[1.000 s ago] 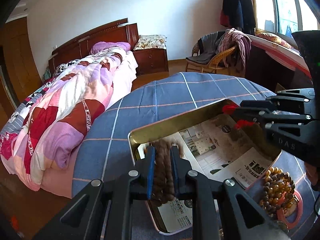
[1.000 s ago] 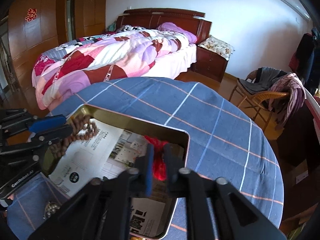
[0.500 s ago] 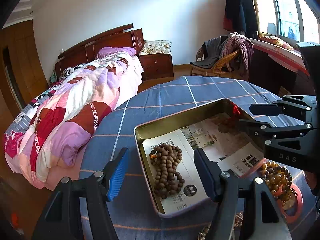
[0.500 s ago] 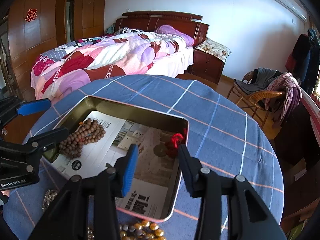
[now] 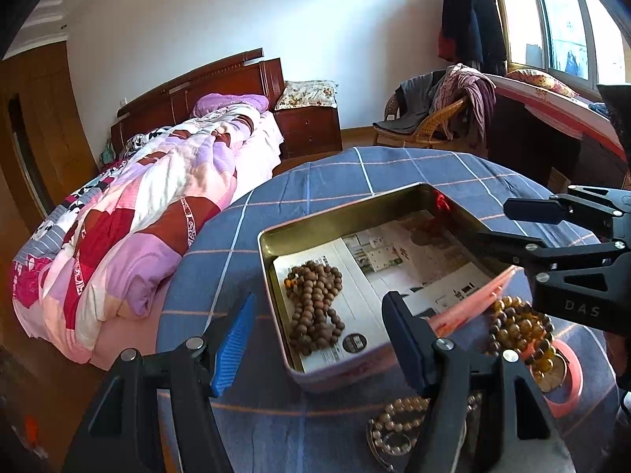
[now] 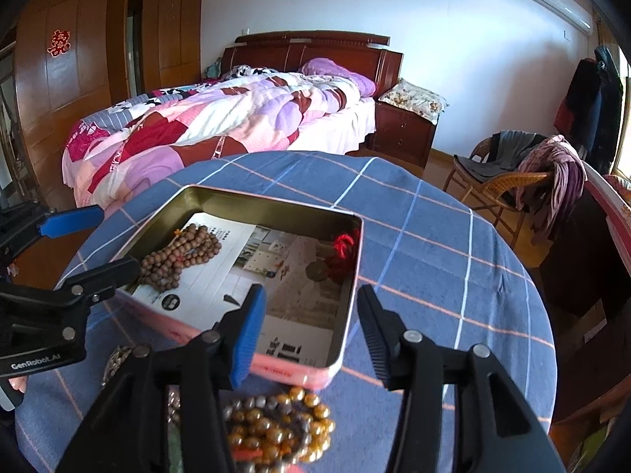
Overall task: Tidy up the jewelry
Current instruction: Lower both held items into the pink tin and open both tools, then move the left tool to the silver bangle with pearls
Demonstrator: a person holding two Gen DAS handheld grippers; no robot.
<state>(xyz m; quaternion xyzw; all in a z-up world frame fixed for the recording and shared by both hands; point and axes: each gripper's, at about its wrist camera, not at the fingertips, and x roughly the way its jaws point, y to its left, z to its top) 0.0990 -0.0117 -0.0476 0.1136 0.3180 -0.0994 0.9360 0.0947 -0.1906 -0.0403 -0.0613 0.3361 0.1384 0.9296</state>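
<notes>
I have both grippers raised above the counter (image 5: 335, 181), each with jaws spread wide and nothing between them. My left gripper (image 5: 315, 339) hangs over the near-left corner of the tin tray (image 5: 268, 260), angled down toward it; from the right wrist it shows at the left edge (image 6: 75, 244). My right gripper (image 6: 311, 327) sits above the tray's near-right rim (image 6: 347, 311) and points down at the paper lining.

I count two pieces inside the tray: one brown wooden bead strand (image 5: 315, 307), piled at the left end on the printed paper (image 5: 394, 260), and one red corded piece (image 6: 343, 252) tucked into the far right corner, seen from the left wrist as a red spot (image 5: 439, 201).

Outside the tray, on the blue checked cloth, I count three more: one amber bead bracelet (image 5: 520, 331) just beside the tray's near-right side and lying partly on one pink ring (image 5: 572, 378), and one pale bead strand (image 5: 394, 421) near the front edge, partly hidden by my left gripper's frame. The amber bracelet also shows under my right gripper (image 6: 276, 421).
</notes>
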